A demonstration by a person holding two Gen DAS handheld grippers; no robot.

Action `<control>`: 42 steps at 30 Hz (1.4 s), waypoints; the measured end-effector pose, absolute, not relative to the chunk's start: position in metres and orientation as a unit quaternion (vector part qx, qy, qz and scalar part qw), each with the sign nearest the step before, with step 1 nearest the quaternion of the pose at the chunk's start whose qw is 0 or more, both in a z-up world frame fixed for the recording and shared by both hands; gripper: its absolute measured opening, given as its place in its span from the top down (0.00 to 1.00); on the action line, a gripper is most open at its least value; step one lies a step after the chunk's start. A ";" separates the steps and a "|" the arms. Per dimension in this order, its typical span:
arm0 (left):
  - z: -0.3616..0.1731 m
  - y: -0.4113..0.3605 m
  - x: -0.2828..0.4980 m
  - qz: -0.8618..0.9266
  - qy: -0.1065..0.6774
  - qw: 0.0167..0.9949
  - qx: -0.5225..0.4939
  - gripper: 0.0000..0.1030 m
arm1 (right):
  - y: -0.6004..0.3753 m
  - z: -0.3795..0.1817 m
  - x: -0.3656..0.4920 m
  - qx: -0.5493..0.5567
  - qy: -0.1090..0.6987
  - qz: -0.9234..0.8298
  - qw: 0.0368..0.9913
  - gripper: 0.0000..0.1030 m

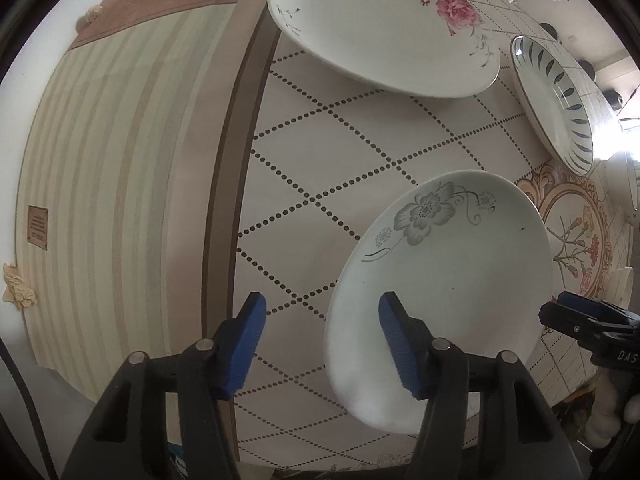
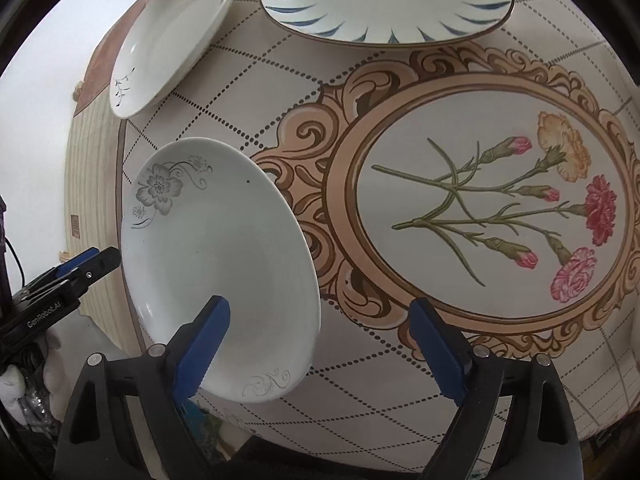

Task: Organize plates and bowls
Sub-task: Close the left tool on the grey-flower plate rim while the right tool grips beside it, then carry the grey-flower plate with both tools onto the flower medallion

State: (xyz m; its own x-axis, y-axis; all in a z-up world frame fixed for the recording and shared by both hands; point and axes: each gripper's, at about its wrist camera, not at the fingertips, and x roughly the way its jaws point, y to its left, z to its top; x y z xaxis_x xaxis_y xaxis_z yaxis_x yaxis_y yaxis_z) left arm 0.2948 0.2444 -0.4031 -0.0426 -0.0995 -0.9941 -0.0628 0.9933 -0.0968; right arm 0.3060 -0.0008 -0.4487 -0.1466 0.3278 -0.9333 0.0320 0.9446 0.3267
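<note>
Left wrist view: the left gripper points down at the tablecloth, jaws apart with a clear gap. The edge of the grey-flower plate sits between the blue pads; the right pad is over the plate's inside, the left pad is off it over bare cloth. No squeeze visible, nothing held. Beyond it lies the pink-rose plate, and the blue-leaf plate is to the right. All three sit on the cloth, apart from one another. The right gripper pokes in at the right edge, just beside the grey-flower plate.

Right wrist view: the right gripper stands wide open over the cloth's flower medallion. Its left pad is over the grey-flower plate, the right pad over bare cloth; whether the left pad touches the plate, can't tell. No grip. The pink-rose plate is at upper left, the blue-leaf plate at the top. The left gripper comes in at the left, near the grey-flower plate's rim, a white glove below it.
</note>
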 end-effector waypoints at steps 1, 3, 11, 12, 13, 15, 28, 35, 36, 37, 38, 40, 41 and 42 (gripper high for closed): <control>-0.408 0.246 0.295 -0.021 0.725 0.686 -0.062 0.49 | -0.002 -0.454 0.308 0.128 0.752 0.115 0.636 0.16; -0.415 0.246 0.295 -0.043 0.726 0.683 -0.071 0.50 | -0.002 -0.464 0.312 0.144 0.758 0.118 0.625 0.20; -0.429 0.242 0.290 -0.054 0.725 0.679 -0.102 0.64 | 0.015 -0.473 0.323 0.172 0.760 0.157 0.607 0.46; -0.430 0.241 0.289 -0.058 0.725 0.677 -0.109 0.70 | 0.017 -0.473 0.324 0.173 0.760 0.160 0.606 0.51; -0.432 0.238 0.289 -0.056 0.725 0.677 -0.111 0.71 | 0.019 -0.474 0.323 0.170 0.761 0.159 0.606 0.56; -0.430 0.235 0.287 -0.046 0.721 0.684 -0.105 0.71 | 0.019 -0.474 0.322 0.158 0.761 0.149 0.611 0.65; -0.413 0.204 0.261 -0.023 0.715 0.694 -0.080 0.78 | -0.001 -0.475 0.314 0.185 0.753 0.123 0.619 0.82; -0.385 0.172 0.260 -0.030 0.713 0.697 -0.063 0.79 | -0.028 -0.464 0.315 0.220 0.741 0.119 0.623 0.82; -0.384 0.164 0.261 -0.032 0.713 0.697 -0.060 0.79 | -0.032 -0.461 0.316 0.225 0.739 0.117 0.624 0.82; -0.378 0.159 0.262 -0.034 0.713 0.698 -0.057 0.79 | -0.037 -0.460 0.317 0.230 0.738 0.116 0.624 0.82; -0.373 0.153 0.265 -0.038 0.712 0.699 -0.055 0.79 | -0.043 -0.458 0.318 0.234 0.736 0.115 0.625 0.82; -0.367 0.138 0.269 -0.043 0.709 0.702 -0.047 0.79 | -0.058 -0.453 0.318 0.240 0.732 0.109 0.628 0.82; -0.364 0.134 0.273 -0.047 0.708 0.703 -0.045 0.79 | -0.060 -0.451 0.318 0.244 0.730 0.106 0.629 0.82; -0.360 0.126 0.274 -0.051 0.707 0.704 -0.043 0.79 | -0.067 -0.449 0.317 0.249 0.728 0.102 0.631 0.82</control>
State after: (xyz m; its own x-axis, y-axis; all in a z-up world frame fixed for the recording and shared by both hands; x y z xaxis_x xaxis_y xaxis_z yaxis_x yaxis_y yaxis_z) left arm 0.2744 0.1265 -0.3599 -0.0039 -0.1322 -0.9912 0.0107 0.9912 -0.1322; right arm 0.3175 -0.0667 -0.4486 -0.0803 0.4913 -0.8673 0.2335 0.8551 0.4628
